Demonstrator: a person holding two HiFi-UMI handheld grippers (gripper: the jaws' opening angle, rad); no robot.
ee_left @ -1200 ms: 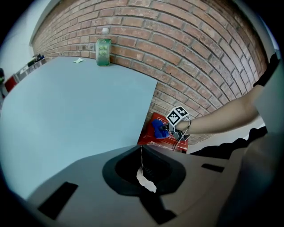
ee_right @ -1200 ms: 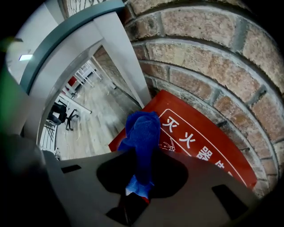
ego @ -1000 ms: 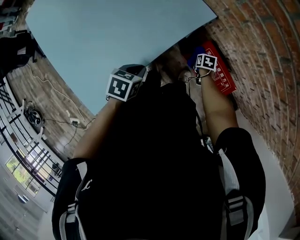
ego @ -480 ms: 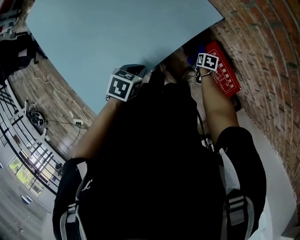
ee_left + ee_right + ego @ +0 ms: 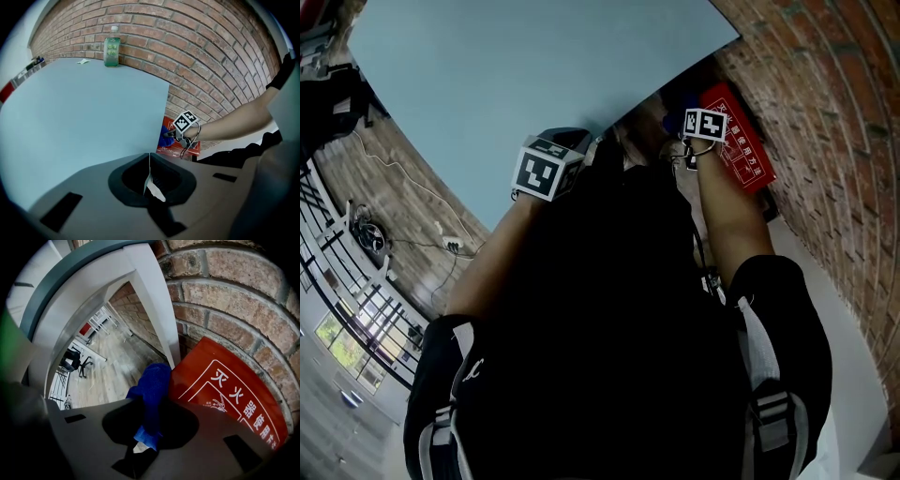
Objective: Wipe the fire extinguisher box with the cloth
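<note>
Where the brick wall [image 5: 825, 112] runs down past the end of the tabletop [image 5: 506, 75], the red box [image 5: 234, 394] stands low against the bricks, just beside a white table leg [image 5: 154, 310]. It is the largest thing I have to deal with. I judge it rigid and fairly heavy: a hard case with a smooth, glossy front printed in white characters. It should stand firm under a wipe and needs no holding. That sheen may let the cloth skate, so pressure matters more than speed.

The cloth [image 5: 152, 390] is blue, soft and limp. It hangs in a loose fold with its upper bunch lying against the box's left edge; I cannot tell how hard it presses there. My right claw [image 5: 143, 441] is clamped on its lower end, both jaws closed on the fabric. A cloth this floppy gives no stiffness of its own. I think the grip is best low on a bunched part, as it is here, so that a thick pad meets the panel and a thin corner does not slip free.

My left claw [image 5: 149, 183] hovers over the tabletop's near edge, jaws together with nothing between them, well apart from the box. It has no job that I can see.

Far along the tabletop, against the wall, a small green bottle [image 5: 111, 47] stands upright, clear of the work.
</note>
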